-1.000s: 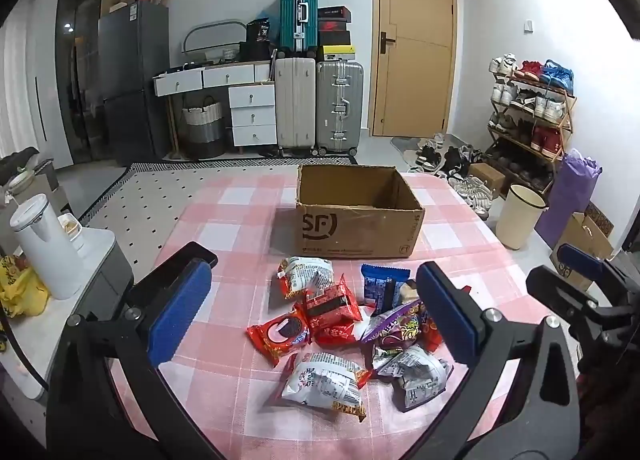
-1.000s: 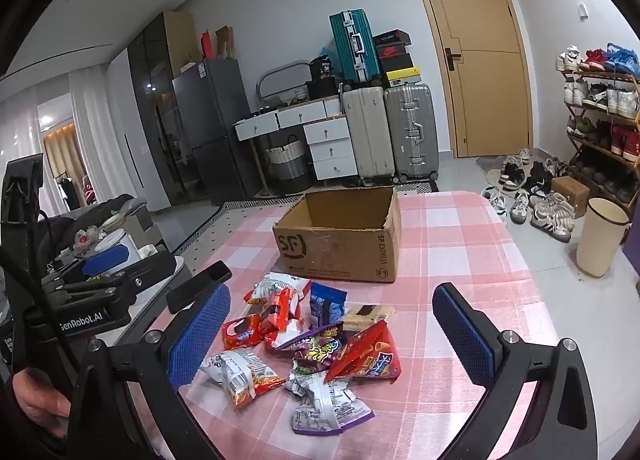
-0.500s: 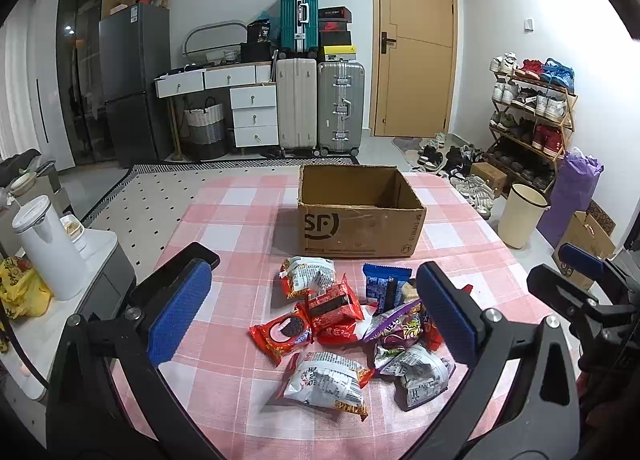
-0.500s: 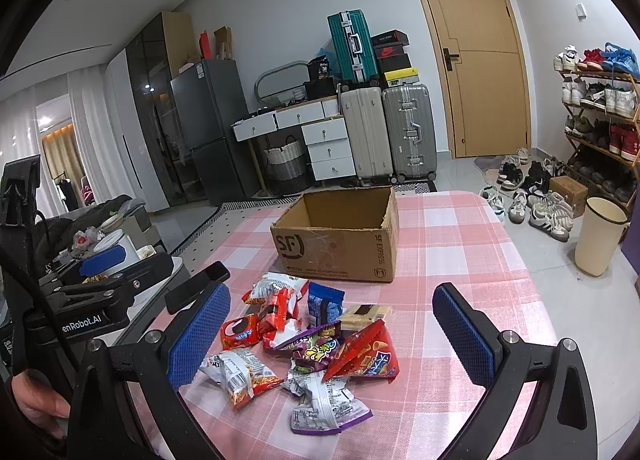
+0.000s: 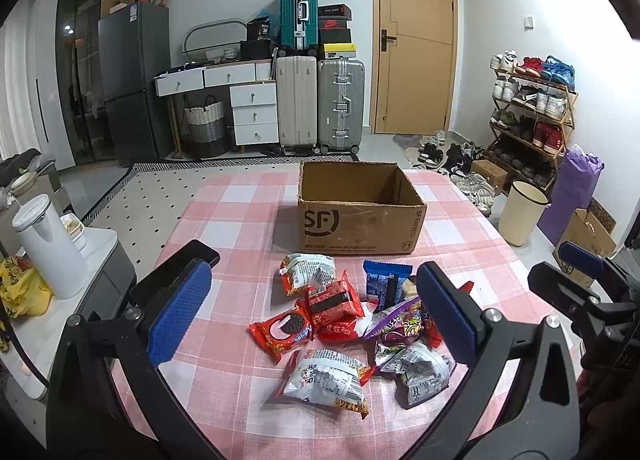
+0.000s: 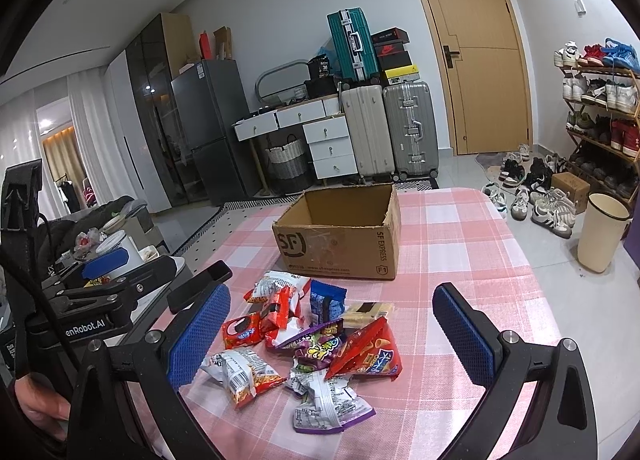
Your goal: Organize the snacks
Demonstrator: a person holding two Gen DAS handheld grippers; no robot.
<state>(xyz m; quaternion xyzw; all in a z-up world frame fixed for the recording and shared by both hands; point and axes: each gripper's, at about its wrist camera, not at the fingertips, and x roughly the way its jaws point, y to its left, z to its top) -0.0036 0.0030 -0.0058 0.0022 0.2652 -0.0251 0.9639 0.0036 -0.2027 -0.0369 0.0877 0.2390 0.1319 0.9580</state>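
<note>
Several snack packets [image 5: 344,320] lie heaped on a pink checked tablecloth [image 5: 240,204], just in front of an open brown cardboard box [image 5: 360,216] marked SF. In the right wrist view the same heap [image 6: 312,340] sits before the box [image 6: 340,236], which looks empty. My left gripper [image 5: 312,312] hovers open above and short of the pile, nothing between its blue pads. My right gripper [image 6: 332,328] is open too, held over the near side of the pile. The left gripper's body [image 6: 100,300] shows at the left of the right wrist view.
A white kettle [image 5: 48,248] stands on a side unit left of the table. Suitcases [image 5: 320,104], drawers, a fridge and a door line the back wall. A shoe rack [image 5: 532,116], a cream bin [image 5: 520,212] and a purple bag stand on the right.
Both grippers drift slightly; the views shift a little and the box and pile appear marginally closer. Nothing has been picked up and both stay open.
</note>
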